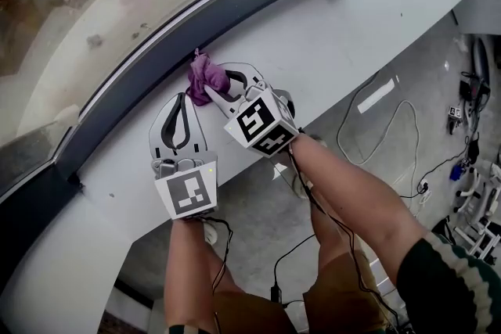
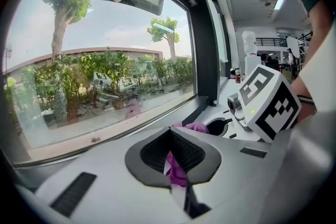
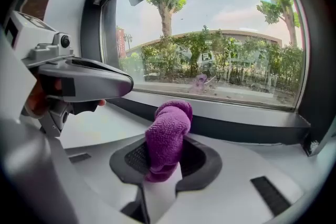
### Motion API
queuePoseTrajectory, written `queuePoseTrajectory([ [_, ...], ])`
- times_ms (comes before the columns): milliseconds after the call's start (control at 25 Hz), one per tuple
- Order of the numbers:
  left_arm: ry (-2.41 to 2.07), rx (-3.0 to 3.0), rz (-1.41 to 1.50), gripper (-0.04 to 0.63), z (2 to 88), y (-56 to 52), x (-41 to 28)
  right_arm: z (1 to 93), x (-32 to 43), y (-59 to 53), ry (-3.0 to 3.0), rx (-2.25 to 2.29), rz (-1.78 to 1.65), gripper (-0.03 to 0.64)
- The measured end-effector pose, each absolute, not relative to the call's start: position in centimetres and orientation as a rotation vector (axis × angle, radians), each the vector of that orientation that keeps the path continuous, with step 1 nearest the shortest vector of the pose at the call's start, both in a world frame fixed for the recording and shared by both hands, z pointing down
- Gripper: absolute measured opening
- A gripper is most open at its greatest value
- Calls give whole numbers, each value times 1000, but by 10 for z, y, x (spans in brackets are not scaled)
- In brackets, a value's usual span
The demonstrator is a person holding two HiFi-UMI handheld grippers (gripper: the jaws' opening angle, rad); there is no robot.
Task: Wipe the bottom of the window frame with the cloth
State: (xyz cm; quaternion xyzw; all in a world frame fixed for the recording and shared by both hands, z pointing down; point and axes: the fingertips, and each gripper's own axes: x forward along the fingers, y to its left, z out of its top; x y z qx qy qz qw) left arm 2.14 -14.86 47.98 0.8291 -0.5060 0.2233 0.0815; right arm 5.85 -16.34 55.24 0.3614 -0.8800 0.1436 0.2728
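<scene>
A purple cloth point(image 1: 205, 77) stands bunched on the white sill point(image 1: 344, 35), right against the dark bottom rail of the window frame point(image 1: 235, 4). My right gripper point(image 1: 214, 88) is shut on the cloth point(image 3: 167, 134), which sticks up out of its pads in front of the rail point(image 3: 236, 126). My left gripper point(image 1: 185, 96) lies beside it on the left, jaws closed. Its tip touches the cloth's lower corner. In the left gripper view a purple strip point(image 2: 178, 168) shows in the slit between the pads, and more cloth pokes out past the tips.
A dark upright post point(image 2: 205, 50) joins the frame to the right of both grippers. The sill's near edge drops to a grey floor with loose cables point(image 1: 391, 129) and gear point(image 1: 477, 199) at the right. The person's legs stand below the grippers.
</scene>
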Motion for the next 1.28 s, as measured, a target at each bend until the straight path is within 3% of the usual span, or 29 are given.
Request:
queuePoseTrajectory([
  [800,-1454,2575,586,9,482,-189,145,565,214,-197,-2277,1123,371,110],
  [1280,-1397,2592,549,9,488,-194,188,564,262,-206,-2223,1186,320,110],
])
